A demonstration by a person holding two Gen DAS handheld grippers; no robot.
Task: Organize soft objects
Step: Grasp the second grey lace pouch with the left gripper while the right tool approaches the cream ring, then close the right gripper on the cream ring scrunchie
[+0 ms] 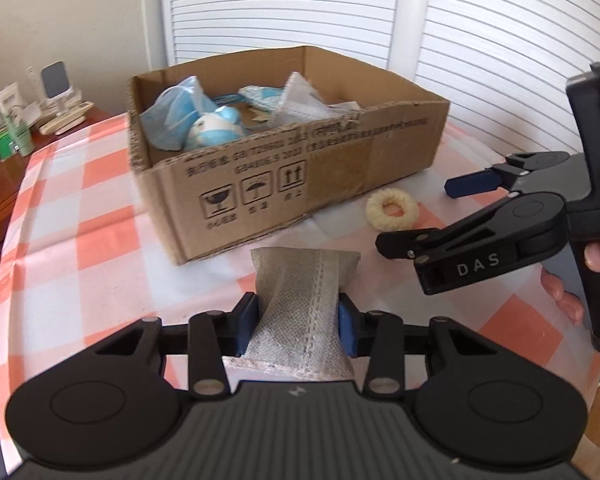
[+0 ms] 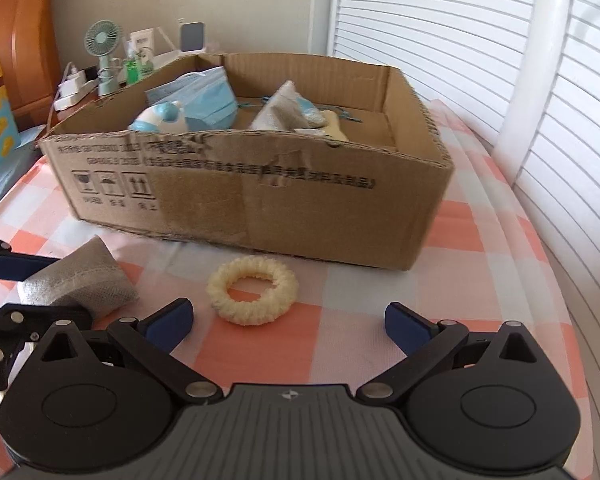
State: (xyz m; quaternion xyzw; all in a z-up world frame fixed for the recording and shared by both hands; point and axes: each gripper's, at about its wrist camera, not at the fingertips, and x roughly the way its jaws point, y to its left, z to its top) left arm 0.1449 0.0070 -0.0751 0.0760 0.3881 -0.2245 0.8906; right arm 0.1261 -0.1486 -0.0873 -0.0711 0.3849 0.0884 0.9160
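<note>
One grey stitched pouch pinched by left fingers; right fingers spread.

Ring before box

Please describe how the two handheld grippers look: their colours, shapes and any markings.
Both are matte black plastic tools. The left gripper has two round discs on a ribbed grey body with a small emblem, linkage arms with silver rivets, and dark blue pads. The right gripper has the same build; seen from the side, it bears white letters "DAS". No cables or sleeves are visible.
</note>
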